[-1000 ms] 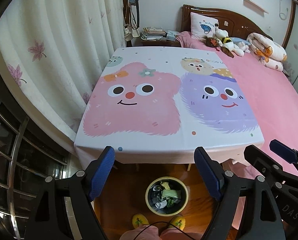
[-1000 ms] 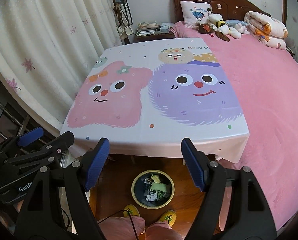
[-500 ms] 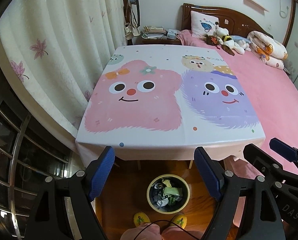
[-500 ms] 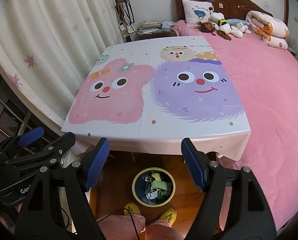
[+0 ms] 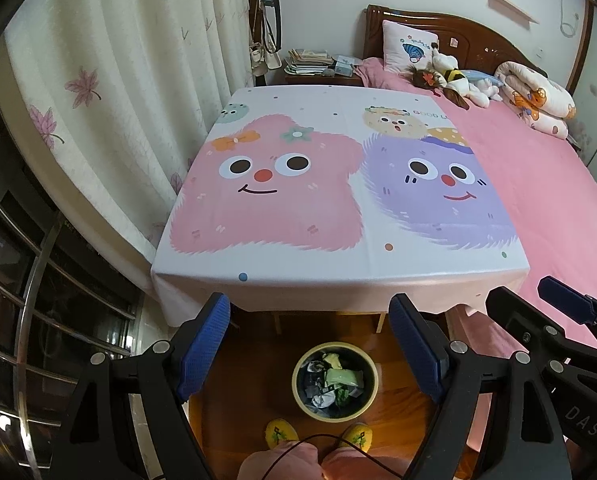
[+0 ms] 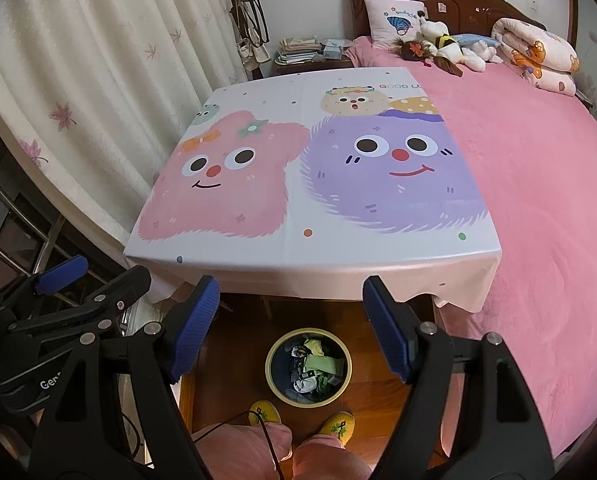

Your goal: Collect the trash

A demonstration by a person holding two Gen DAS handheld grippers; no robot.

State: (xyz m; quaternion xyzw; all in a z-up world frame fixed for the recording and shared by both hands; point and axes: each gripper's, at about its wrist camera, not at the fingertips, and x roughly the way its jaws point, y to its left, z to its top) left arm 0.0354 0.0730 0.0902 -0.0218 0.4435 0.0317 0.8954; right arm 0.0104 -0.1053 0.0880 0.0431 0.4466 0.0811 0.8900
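Pink bed (image 6: 538, 184) along the right; desk (image 5: 338, 280) with cartoon cloth beside it. Round trash bin (image 5: 335, 379) upright on the wood floor below the desk's near edge, mouth up, trash (image 5: 330, 380) inside. Left claw (image 5: 309, 346) and right claw (image 6: 292, 330) both spread wide, empty. Only the right view shows the bed's far width.

tablecloth (image 5: 338, 200): white, pink/purple monsters | bedspread (image 6: 538, 200): pink | bin (image 5: 335, 384): yellow rim

"GOOD LU" on tablecloth (image 6: 398, 87); "DAS" on right gripper (image 5: 570, 308).
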